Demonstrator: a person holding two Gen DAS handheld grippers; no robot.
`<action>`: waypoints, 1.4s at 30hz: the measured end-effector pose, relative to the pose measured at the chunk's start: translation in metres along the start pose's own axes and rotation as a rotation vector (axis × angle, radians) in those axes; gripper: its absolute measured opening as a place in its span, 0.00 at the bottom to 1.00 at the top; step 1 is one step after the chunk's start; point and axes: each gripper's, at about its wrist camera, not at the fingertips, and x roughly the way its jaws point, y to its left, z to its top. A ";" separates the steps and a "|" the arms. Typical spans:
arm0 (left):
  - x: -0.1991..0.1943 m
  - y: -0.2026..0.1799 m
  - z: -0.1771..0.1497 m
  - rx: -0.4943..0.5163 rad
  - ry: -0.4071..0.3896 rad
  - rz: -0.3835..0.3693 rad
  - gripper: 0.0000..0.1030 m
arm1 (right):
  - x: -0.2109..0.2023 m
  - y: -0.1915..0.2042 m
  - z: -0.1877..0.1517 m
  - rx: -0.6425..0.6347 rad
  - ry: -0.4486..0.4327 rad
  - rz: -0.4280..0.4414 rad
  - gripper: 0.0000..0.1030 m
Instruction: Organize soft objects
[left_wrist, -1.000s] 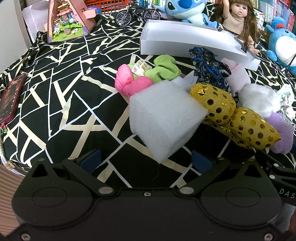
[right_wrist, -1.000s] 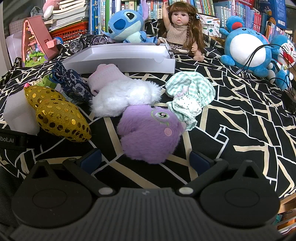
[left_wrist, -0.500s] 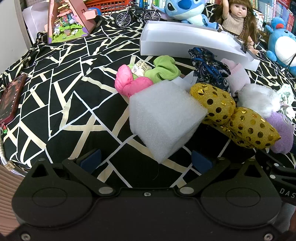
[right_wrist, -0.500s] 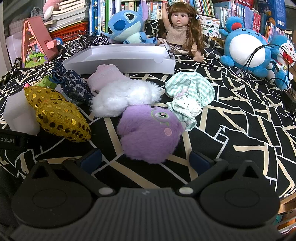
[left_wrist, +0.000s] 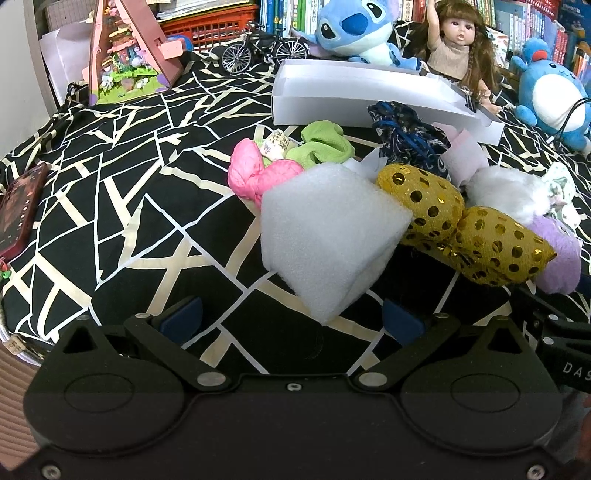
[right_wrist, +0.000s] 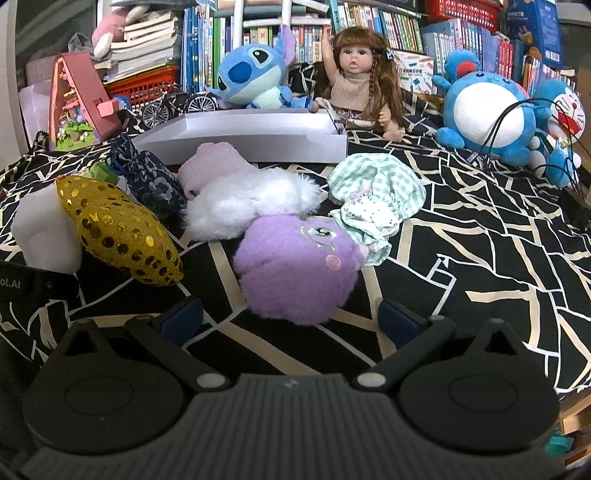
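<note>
A heap of soft things lies on the black patterned cloth (left_wrist: 122, 206). A white foam block (left_wrist: 328, 236) sits just ahead of my left gripper (left_wrist: 291, 321), which is open and holds nothing. Behind the block are a pink cloth (left_wrist: 258, 177), a green cloth (left_wrist: 325, 147), a dark blue pouch (left_wrist: 406, 140) and a gold sequin star (left_wrist: 472, 236). My right gripper (right_wrist: 291, 317) is open, with a purple plush (right_wrist: 295, 269) just ahead of its fingers. Beyond that lie a white furry plush (right_wrist: 247, 203), a green checked cloth (right_wrist: 376, 192) and a pale pink item (right_wrist: 214, 162).
A white shallow box (right_wrist: 258, 136) stands behind the heap. Along the back are a blue plush (right_wrist: 255, 77), a doll (right_wrist: 358, 81), a round blue plush (right_wrist: 484, 110), a toy bicycle (left_wrist: 262, 51) and a pink toy house (left_wrist: 129, 55). A phone (left_wrist: 18, 210) lies at the left edge.
</note>
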 end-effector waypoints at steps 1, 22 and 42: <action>0.000 0.000 -0.001 0.001 -0.004 -0.001 1.00 | -0.001 0.000 -0.001 0.000 -0.005 0.000 1.00; -0.018 0.017 -0.015 -0.071 -0.256 -0.021 1.00 | -0.011 -0.012 -0.014 0.045 -0.176 0.033 1.00; -0.029 0.012 -0.018 -0.044 -0.361 -0.065 1.00 | -0.021 -0.022 -0.004 0.049 -0.242 0.049 0.90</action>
